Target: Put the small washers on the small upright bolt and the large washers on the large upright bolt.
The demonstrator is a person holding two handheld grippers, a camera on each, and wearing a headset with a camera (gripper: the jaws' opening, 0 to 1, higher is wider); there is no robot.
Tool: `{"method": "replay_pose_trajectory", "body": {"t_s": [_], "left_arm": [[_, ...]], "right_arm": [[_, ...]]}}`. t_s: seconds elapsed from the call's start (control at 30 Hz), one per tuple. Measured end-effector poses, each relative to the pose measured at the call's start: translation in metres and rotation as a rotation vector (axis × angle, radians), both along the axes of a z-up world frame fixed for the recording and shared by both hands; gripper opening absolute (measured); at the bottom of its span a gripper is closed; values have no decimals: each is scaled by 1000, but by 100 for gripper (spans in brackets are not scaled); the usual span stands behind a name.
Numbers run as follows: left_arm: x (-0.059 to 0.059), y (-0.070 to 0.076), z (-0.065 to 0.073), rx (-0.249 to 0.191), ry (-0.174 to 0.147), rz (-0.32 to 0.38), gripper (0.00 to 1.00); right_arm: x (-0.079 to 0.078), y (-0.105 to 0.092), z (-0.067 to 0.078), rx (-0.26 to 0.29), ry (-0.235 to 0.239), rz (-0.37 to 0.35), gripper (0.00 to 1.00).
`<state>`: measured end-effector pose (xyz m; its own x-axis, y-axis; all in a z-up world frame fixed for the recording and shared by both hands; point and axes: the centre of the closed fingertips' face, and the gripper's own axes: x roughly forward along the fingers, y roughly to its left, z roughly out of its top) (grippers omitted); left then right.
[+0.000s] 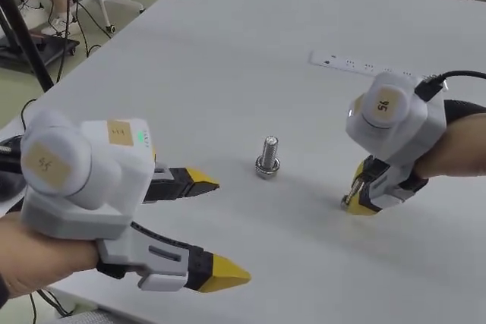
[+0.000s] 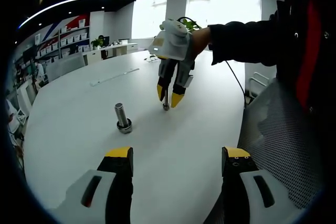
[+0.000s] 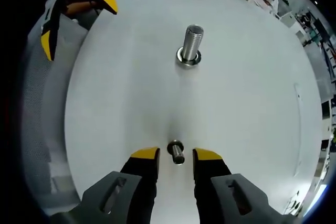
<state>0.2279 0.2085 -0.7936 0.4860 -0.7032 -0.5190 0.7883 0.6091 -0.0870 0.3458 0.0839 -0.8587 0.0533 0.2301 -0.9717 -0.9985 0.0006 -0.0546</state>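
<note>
The large bolt (image 1: 267,155) stands upright mid-table with washers stacked around its base; it also shows in the left gripper view (image 2: 122,116) and the right gripper view (image 3: 191,43). The small bolt (image 3: 176,151) stands between the jaws of my right gripper (image 3: 176,156), a ring round its shank. The right gripper (image 1: 357,201) points down at the table, open, its tips either side of the small bolt (image 2: 166,104) without touching it. My left gripper (image 1: 216,227) hovers wide open at the front left, holding nothing, left of the large bolt.
A white power strip (image 1: 357,66) lies at the back right of the white table (image 1: 228,58). Chairs and cables stand on the floor beyond the table's left edge. A mesh chair back (image 2: 283,129) is close on the near side.
</note>
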Motion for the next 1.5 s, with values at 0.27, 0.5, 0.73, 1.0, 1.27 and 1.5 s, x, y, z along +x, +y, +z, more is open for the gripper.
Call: {"method": "replay_pose_trajectory", "body": {"t_s": [0.27, 0.5, 0.73, 1.0, 1.27, 1.5], "left_arm": [[0, 0, 0, 2, 0, -3, 68], [0, 0, -1, 5, 1, -7, 68], [1, 0, 1, 4, -2, -7, 68], [2, 0, 2, 5, -6, -7, 68], [2, -1, 3, 4, -11, -7, 68], [2, -1, 4, 2, -15, -9, 69]], "right_arm": [[-1, -1, 0, 19, 2, -13, 40], [-1, -1, -1, 46, 6, -36, 61], [-2, 0, 2, 103, 6, -66, 81], [-5, -1, 3, 165, -4, -97, 100], [-10, -5, 9, 208, -19, -127, 100], [-16, -9, 18, 243, -39, -157, 100]]}}
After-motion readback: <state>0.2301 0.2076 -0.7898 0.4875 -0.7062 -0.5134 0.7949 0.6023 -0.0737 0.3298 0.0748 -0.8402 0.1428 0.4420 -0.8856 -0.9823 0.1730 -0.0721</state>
